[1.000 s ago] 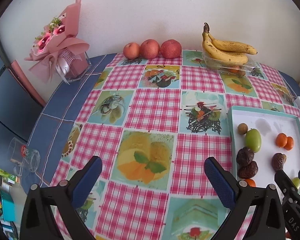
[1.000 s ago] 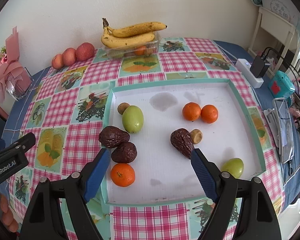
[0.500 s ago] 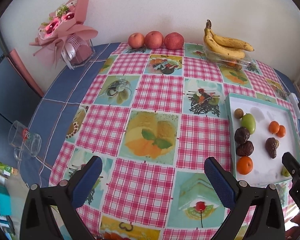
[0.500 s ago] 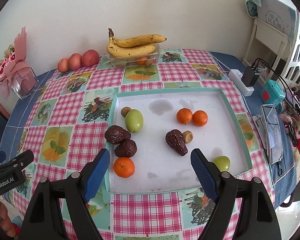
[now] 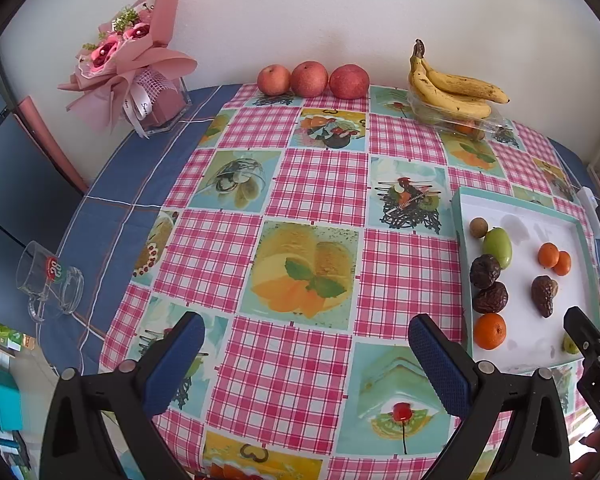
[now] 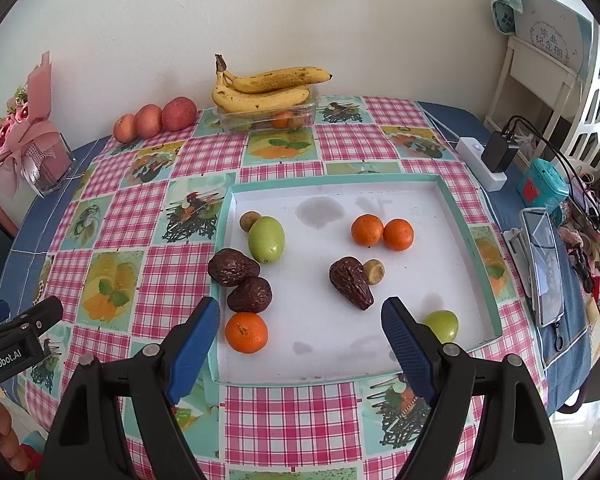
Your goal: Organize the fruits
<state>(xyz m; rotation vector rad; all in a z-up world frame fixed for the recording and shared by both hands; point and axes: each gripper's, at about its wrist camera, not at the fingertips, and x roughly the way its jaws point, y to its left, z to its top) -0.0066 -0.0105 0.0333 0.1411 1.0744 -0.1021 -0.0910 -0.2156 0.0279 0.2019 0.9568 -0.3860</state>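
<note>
A white tray with a teal rim (image 6: 340,184) (image 5: 458,216) holds loose fruit: three oranges (image 6: 246,333) (image 6: 367,230) (image 6: 398,234), two green fruits (image 6: 266,239) (image 6: 442,325), three dark wrinkled fruits (image 6: 233,267) (image 6: 249,295) (image 6: 351,282) and two small brown ones (image 6: 249,221) (image 6: 374,271). My right gripper (image 6: 300,340) hangs open above the tray's near edge, holding nothing. My left gripper (image 5: 306,358) is open over the checked tablecloth (image 5: 320,184), left of the tray, with nothing between its fingers.
Three red apples (image 5: 312,79) and bananas (image 5: 452,88) on a clear punnet (image 6: 268,118) stand by the back wall. A pink bouquet (image 5: 136,64) is back left, a glass mug (image 5: 48,276) lies at left. A power strip (image 6: 482,162), phone (image 6: 542,264) and clutter line the right edge.
Both grippers have pulled back and risen, so more of the table shows in each view. Both stay open and the fruit has not moved.
</note>
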